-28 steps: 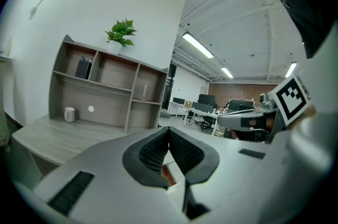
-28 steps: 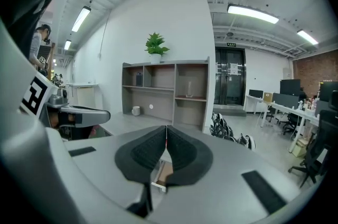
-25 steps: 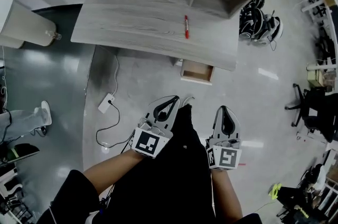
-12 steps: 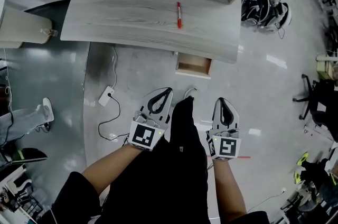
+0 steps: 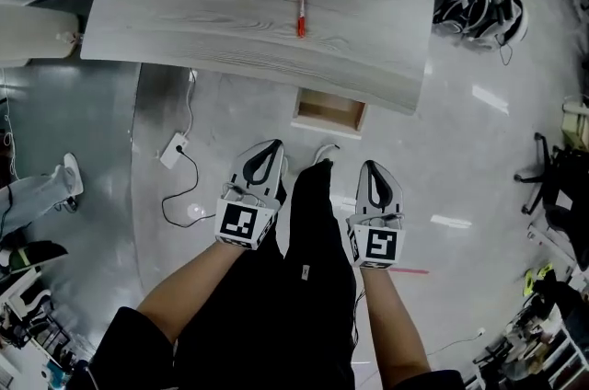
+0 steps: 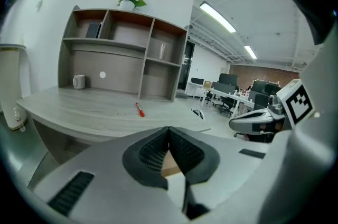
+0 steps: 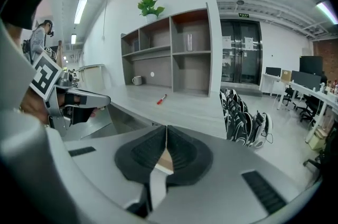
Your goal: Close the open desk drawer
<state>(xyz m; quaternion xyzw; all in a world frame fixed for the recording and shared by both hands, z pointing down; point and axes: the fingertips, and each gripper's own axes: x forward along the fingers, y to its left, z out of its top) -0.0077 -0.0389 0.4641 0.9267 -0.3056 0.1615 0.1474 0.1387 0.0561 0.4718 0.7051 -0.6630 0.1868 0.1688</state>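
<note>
The desk drawer point(image 5: 329, 113) stands pulled out from under the front edge of the grey wood-grain table point(image 5: 230, 20). It is a shallow box showing a light-brown wooden inside, level and open. It lies ahead of the left gripper point(image 5: 269, 149) and right gripper point(image 5: 375, 169), between them and apart from both.

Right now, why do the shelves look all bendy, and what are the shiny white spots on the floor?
Left gripper view and right gripper view: a wide-angle lens bows the shelf unit and darkens the corners. Head view: the white spots are likely the ceiling lights glaring off the glossy floor; the desk edge curves too, and little looks blurred.
</note>
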